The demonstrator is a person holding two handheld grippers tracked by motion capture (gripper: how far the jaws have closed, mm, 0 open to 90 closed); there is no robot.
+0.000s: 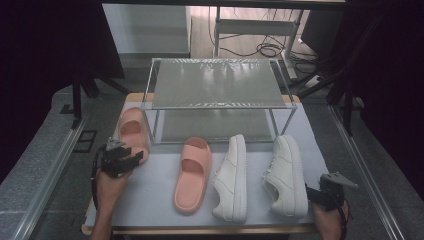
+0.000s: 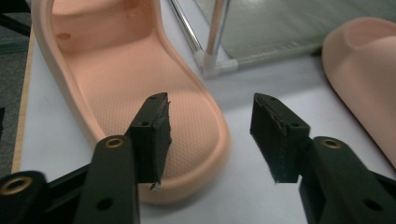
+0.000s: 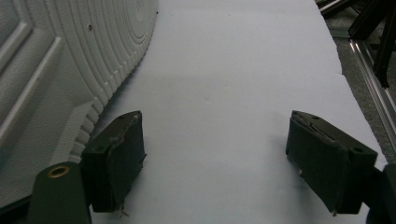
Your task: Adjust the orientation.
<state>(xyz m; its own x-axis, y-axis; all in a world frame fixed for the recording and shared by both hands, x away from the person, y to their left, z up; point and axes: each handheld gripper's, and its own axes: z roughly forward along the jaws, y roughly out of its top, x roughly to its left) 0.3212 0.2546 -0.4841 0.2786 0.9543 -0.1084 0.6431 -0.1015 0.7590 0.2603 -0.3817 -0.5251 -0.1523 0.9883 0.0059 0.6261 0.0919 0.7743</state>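
A pink slide [image 1: 132, 127] lies at the left of the white mat, beside the rack's left leg. My left gripper [image 1: 127, 160] stands open at its near end. In the left gripper view, one jaw of the left gripper [image 2: 210, 105] hangs over the slide's footbed [image 2: 140, 70] and the other over the mat, so the slide's rim lies between them untouched. My right gripper [image 1: 320, 192] rests open at the mat's front right, empty [image 3: 215, 121], just right of a white sneaker [image 1: 287, 175] whose ribbed sole [image 3: 56, 60] faces it.
A second pink slide [image 1: 192, 172] and another white sneaker [image 1: 232, 177] lie mid-mat. A two-shelf metal rack [image 1: 215, 82] stands at the back, its corner post [image 2: 217, 32] close to the left slide. Bare mat [image 1: 150, 190] lies between my left hand and the middle slide.
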